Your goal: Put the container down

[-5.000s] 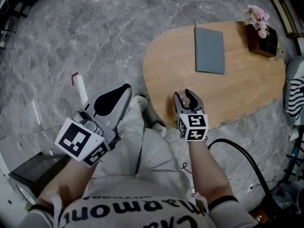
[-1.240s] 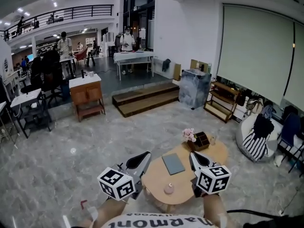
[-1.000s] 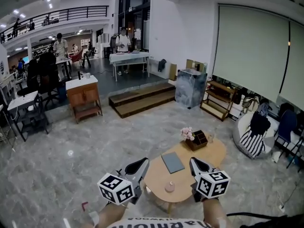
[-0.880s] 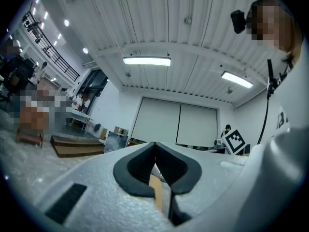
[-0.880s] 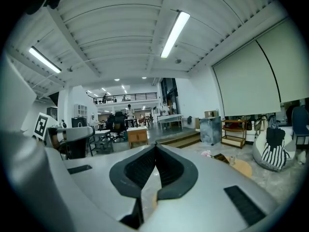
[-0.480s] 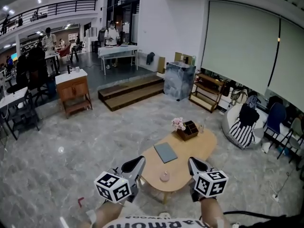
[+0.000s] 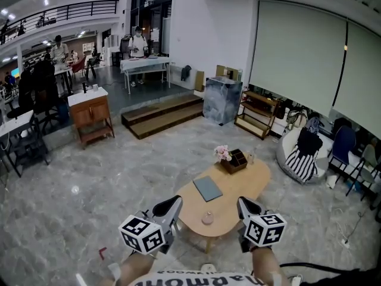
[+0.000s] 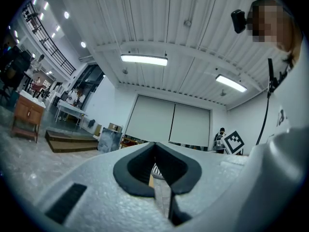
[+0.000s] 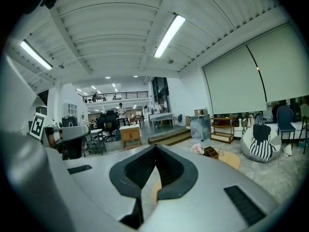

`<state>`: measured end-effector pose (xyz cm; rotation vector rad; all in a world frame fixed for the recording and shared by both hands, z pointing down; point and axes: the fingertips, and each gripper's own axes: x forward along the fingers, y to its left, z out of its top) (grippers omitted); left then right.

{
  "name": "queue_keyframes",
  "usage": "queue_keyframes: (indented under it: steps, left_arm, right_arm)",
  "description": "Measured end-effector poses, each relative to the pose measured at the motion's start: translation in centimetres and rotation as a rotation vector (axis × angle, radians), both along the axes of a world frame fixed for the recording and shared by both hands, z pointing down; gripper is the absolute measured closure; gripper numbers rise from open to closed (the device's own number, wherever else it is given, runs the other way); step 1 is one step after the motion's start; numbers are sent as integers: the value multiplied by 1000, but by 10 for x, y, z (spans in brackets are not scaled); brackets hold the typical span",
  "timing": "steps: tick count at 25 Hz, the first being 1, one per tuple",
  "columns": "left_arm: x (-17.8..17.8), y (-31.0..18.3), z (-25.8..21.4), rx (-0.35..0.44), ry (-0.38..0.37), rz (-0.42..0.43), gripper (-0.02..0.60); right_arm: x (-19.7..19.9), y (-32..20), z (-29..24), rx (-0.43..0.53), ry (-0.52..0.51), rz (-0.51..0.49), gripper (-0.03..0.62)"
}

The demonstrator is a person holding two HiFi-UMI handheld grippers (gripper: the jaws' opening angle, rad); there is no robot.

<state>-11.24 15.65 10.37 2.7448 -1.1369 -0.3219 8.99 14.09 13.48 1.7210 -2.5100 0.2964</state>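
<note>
Task status: looks basically done. The small pinkish container [image 7: 207, 218] is seen sitting on the wooden tabletop [image 7: 241, 182], with nothing touching it.
Container spot: at the near end of the tabletop, between the two grippers in the head view and a bit farther out.
Left gripper [image 7: 168, 205]: jaws are pressed together and nothing is held.
Right gripper [image 7: 244, 205]: same deal, fully closed and empty.
What's left: nothing much, by the look of it. Both grippers are held clear of the container.
Around: a grey flat pad [image 7: 208, 189] is laid mid-tabletop, and a box with pink flowers [image 7: 232, 159] at the far end.
In the way: nothing is crowded against the container. A pale beanbag [image 7: 287, 155] is parked well off to the right.
</note>
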Motion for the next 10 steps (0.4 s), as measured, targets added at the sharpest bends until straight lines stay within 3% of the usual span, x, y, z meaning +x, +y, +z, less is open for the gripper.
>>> queue_keyframes:
  steps: [10]
  left_arm:
    - [-1, -2, -3, 10, 6, 13, 566]
  right_arm:
    - [-1, 0, 0, -4, 7, 14, 582]
